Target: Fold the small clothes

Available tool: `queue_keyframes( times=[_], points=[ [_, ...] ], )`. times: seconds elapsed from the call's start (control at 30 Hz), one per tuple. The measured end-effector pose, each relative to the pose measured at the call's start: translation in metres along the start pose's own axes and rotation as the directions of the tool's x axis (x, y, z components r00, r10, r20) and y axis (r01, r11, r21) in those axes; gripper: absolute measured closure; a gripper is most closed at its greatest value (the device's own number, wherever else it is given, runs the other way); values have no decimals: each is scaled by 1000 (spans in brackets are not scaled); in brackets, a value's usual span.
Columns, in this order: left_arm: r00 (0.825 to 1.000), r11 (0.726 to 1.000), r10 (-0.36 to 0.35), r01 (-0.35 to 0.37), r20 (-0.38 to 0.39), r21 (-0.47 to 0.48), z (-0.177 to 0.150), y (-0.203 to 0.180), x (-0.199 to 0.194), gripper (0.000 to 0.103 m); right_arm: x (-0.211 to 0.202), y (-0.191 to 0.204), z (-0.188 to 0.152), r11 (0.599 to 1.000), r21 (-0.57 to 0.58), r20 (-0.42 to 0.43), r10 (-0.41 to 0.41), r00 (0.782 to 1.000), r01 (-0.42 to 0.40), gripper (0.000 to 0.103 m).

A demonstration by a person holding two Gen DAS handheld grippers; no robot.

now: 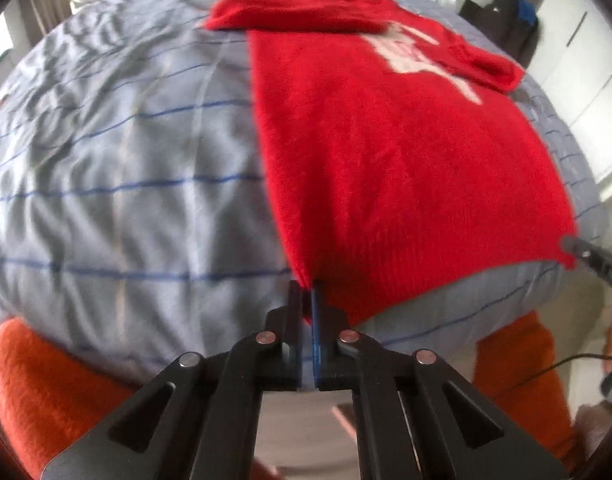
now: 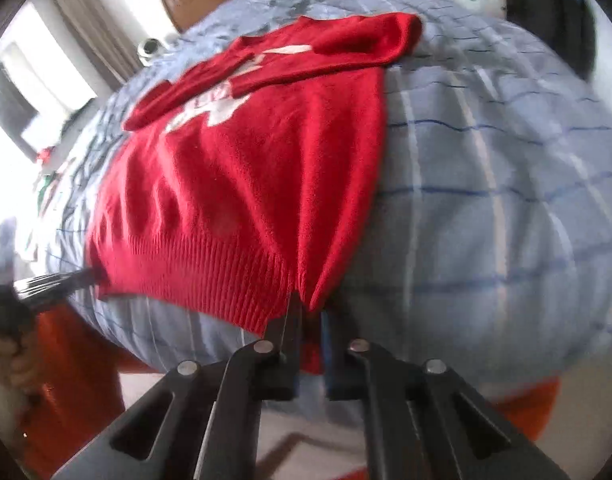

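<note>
On the left, the left claw (image 1: 308, 292) is clamped on the near left hem corner of the red sweater (image 1: 386, 152), which lies flat on the blue checked bed (image 1: 126, 152). Both sleeves appear already folded in across the chest, so the sleeve step looks done. On the right, the right claw (image 2: 308, 308) pinches the other hem corner. What seems left is carrying the hem up toward the collar to halve the body, then smoothing.

a red knit sweater (image 1: 386, 168) with a white chest motif lies flat, sleeves folded across its chest, ribbed hem nearest.
</note>
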State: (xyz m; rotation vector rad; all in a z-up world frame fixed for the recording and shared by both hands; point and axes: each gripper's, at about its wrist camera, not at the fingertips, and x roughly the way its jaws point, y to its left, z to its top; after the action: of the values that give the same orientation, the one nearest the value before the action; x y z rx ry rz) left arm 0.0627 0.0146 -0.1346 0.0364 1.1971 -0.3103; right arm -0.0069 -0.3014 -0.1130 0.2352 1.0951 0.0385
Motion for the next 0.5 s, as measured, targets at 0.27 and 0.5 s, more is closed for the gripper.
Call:
queue_keyframes(
  times=[0.27,0.5],
  points=[
    [990,984,131,-136,51,116,11,-28,20,81,32,2,2,996,18,-28,-86,996,87,89],
    [952,993,119,-111,282,-44,8,-4,-42,31,-25,7,-1,942,-44,53,-331,942,333,18]
  ],
)
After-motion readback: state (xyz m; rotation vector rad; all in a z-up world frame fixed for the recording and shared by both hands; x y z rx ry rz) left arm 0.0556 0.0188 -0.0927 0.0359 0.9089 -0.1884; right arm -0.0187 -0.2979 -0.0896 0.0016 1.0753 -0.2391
